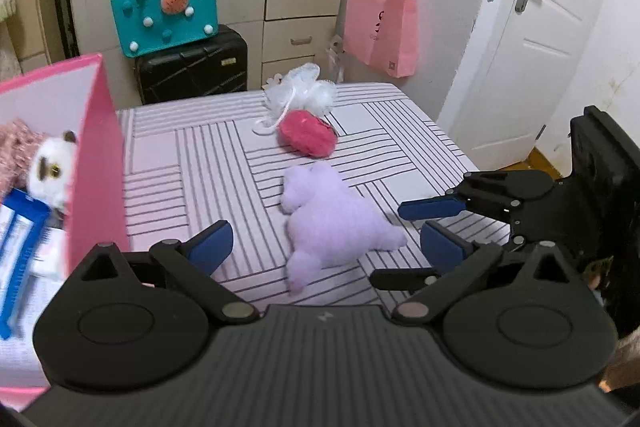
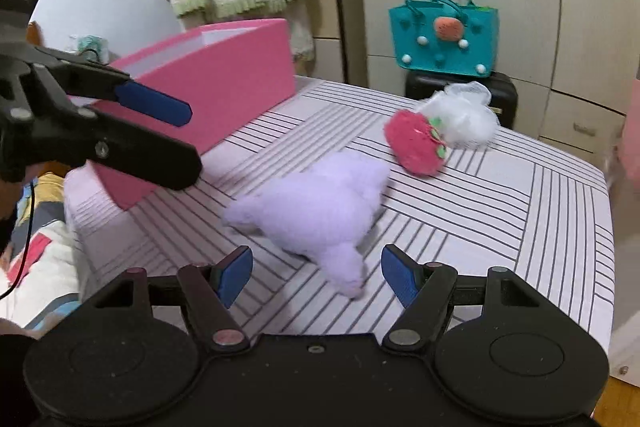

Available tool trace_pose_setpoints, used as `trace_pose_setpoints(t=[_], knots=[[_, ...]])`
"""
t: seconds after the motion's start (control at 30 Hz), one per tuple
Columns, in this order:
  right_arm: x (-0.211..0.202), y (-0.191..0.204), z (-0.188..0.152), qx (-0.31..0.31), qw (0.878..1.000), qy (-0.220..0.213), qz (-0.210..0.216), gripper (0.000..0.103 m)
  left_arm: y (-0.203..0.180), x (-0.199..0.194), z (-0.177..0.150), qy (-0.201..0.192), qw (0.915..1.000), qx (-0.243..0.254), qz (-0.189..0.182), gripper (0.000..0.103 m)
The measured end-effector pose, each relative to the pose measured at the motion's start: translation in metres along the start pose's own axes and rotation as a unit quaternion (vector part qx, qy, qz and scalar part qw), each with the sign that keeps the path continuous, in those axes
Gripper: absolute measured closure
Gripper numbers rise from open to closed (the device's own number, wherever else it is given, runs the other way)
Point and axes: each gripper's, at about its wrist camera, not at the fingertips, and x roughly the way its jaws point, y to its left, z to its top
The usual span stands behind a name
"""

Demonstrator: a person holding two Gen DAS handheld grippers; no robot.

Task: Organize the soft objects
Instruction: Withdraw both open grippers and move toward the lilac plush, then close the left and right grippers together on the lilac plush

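Both tongs gape wide, nothing held: left tongs (image 1: 326, 247), right tongs (image 2: 316, 277). Lilac plush (image 2: 316, 211) sits btwn them; you risk a clash w/ both reaching.

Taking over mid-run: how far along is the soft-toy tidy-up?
Done: a panda-like plush and something pink and fluffy already sit in the pink box. In hand: nothing; the left claw and right claw are open near the purple plush. Left on the bed: it, the red strawberry plush and white mesh puff.
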Motion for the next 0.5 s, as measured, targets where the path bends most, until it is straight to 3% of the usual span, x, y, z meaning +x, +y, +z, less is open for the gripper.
trace_pose_setpoints(t=[0.17, 0.37, 0.5], knots=[[0.012, 0.002, 0.001, -0.011, 1.000, 0.002, -0.017, 0.027, 0.007, 0.026, -0.005, 0.011, 0.9992, -0.030, -0.023, 0.005], [0.021, 0.006, 0.002, -0.026, 0.999, 0.000, -0.032, 0.027, 0.004, 0.045, -0.010, -0.009, 0.9998, -0.016, 0.005, 0.006], [0.027, 0.010, 0.001, -0.026, 0.999, 0.008, -0.041, 0.027, 0.010, 0.055, -0.012, -0.004, 0.9992, -0.037, -0.011, 0.013]])
